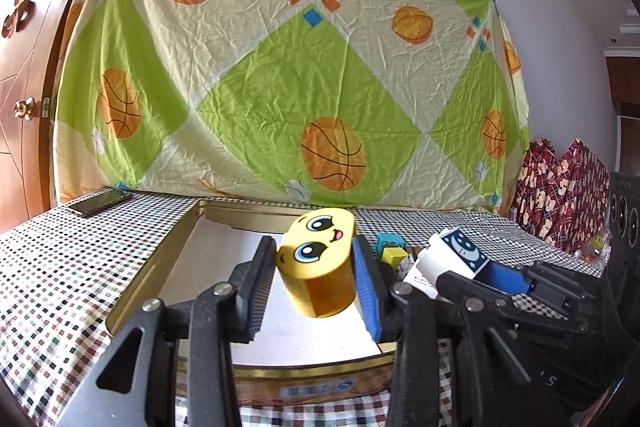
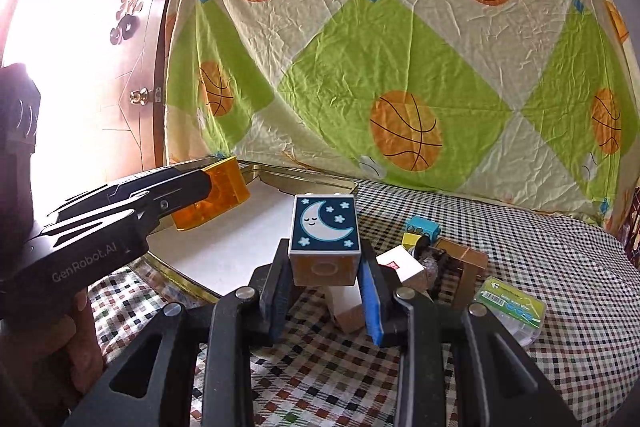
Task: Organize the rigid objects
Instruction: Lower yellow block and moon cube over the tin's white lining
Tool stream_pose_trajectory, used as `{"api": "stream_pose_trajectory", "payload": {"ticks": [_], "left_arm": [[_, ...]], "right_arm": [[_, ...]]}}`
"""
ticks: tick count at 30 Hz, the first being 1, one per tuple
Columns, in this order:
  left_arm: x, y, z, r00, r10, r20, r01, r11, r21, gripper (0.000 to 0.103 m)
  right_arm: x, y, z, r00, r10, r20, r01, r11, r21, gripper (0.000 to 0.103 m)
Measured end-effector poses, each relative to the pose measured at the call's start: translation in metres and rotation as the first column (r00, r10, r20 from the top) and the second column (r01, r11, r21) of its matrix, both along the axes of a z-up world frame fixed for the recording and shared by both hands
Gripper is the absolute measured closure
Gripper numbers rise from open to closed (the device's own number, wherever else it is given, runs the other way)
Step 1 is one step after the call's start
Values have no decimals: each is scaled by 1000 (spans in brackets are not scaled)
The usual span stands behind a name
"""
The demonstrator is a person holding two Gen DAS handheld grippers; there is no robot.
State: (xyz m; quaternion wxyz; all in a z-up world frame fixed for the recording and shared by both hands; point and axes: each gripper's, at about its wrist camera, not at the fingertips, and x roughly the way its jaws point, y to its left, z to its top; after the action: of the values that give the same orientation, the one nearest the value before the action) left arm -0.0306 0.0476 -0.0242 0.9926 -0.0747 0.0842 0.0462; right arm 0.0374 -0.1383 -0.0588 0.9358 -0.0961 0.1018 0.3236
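Midway through the sorting, both grippers carry a toy block above the table; the left gripper is clamped on a yellow block with a cartoon face, tilted between the pads and hanging over the white floor of the open tin; the right gripper is closed on a moon block, held upright just right of the tin's near right edge, above the checked cloth.

From the right wrist view the left gripper shows side-on with the amber body of its block jutting over the tin; a hand grips its handle at lower left. Beyond the moon block a small heap waits on the cloth: a blue block, a yellow block behind it, a white-topped wooden piece, a brown box and a green-labelled packet nearest the camera; a phone lies far left on the table.

The step in hand looks to be the carry to the tin; the yellow block seems ready to be lowered and released. Next, each block needs setting flat on the tin floor, the tilted one levelled first; the right one needs to travel left over the rim, with care that the two grippers do not meet.
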Motion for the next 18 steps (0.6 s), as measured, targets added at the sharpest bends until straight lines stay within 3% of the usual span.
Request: {"api": "stream_pose_trajectory", "payload": {"ticks": [18], "left_arm": [[9, 30, -3, 995, 49, -81, -51, 998, -21, 65]], "right_arm": [[1, 27, 7, 998, 53, -35, -54, 998, -28, 69]]}}
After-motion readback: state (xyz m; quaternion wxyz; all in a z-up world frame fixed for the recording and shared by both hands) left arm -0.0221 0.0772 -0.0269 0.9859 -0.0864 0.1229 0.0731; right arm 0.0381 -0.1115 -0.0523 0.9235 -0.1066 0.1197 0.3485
